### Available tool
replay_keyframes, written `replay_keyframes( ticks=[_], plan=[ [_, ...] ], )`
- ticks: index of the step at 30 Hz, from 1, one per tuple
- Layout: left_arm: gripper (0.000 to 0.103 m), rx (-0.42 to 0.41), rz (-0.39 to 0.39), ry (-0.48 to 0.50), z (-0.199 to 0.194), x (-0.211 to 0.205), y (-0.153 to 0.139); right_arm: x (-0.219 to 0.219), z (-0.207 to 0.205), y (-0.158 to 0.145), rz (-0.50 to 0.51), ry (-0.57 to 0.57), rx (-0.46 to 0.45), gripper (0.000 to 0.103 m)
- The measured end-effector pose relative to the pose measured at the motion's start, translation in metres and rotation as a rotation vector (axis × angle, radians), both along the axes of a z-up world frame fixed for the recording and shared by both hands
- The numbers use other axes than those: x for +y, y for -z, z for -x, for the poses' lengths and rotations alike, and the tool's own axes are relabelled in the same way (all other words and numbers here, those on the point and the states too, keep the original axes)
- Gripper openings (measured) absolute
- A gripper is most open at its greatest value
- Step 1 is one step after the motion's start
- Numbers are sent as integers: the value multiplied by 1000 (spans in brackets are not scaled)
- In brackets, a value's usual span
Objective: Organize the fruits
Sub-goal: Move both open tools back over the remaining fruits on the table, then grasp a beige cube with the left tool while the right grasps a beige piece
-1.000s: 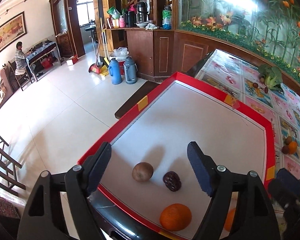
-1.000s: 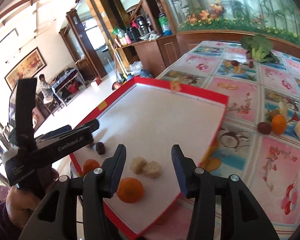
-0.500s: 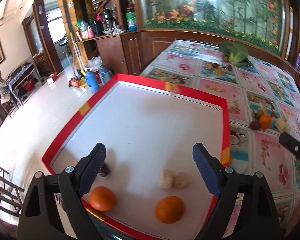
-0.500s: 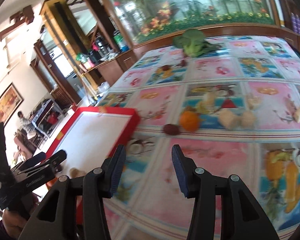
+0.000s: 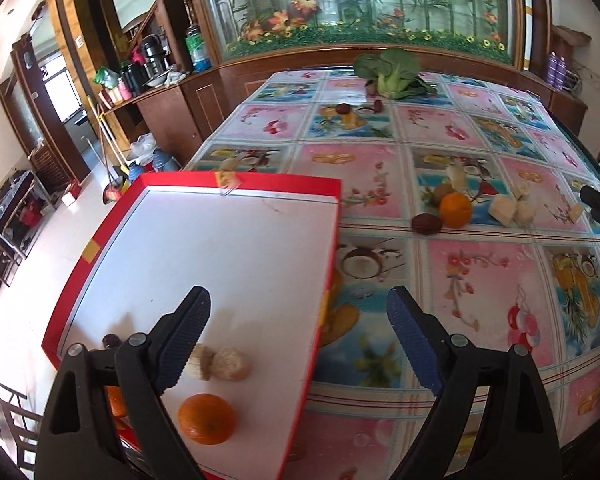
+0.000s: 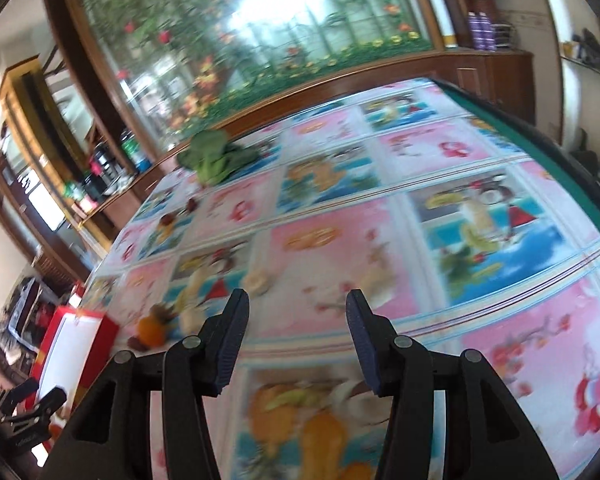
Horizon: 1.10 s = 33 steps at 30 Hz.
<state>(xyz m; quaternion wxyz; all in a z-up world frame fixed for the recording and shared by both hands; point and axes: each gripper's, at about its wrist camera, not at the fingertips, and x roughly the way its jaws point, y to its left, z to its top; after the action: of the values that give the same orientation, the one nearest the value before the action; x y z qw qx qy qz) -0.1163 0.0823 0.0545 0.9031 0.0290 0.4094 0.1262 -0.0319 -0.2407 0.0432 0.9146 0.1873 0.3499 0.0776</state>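
Red-rimmed rectangular tray with white floor (image 5: 236, 184): lies on the table's left portion, running from under the left gripper's near finger away to the upper left. It holds a round orange tangerine (image 5: 206, 419) just below and between the finger bases, two pale peeled fruit pieces (image 5: 224, 364) touching each other right beside the left finger's pad, and a small dark red fruit (image 5: 111, 341) outside that finger, partly hidden by it.

Loose fruit on the floral patterned tablecloth (image 5: 480, 280), well ahead of the fingertips: a second orange tangerine (image 5: 455, 209), a wrinkled dark brown date (image 5: 427, 224) touching its left side, a brownish round fruit behind it, and pale cream chunks (image 5: 512, 210) to its right.

Far beyond: a green leafy vegetable (image 5: 392, 72) near the table's far edge, with small dark fruits just before it.

Left gripper (image 5: 298, 340): jaws have just been opening, now spread wide, nothing between the pads.

Right gripper (image 6: 296, 342): jaws have just been parting slightly, nothing between them, over bare tablecloth; this view is blurred.
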Motion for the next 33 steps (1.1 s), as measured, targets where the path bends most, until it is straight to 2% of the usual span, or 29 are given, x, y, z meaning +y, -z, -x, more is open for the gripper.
replay_keyframes(
  ticks=[4,11,17,25,29,33],
  plan=[
    [90,10,-15,32,-6,-17,1,-18,-6,7,-60,57,40,50],
    [90,11,-54,93,-15,-49,-1,-29,-19,11,-71,47,70,50],
    [90,48,-94,190,-36,-78,4,-37,-27,18,-117,30,108,50],
    [90,19,-121,342,-73,-112,6,-29,-33,22,-66,0,136,49],
    [91,-9,-182,410,-89,-128,10,-17,-34,23,0,-35,143,37],
    [91,-10,-198,484,-102,-144,14,-10,-35,24,53,-49,142,27]
  ],
)
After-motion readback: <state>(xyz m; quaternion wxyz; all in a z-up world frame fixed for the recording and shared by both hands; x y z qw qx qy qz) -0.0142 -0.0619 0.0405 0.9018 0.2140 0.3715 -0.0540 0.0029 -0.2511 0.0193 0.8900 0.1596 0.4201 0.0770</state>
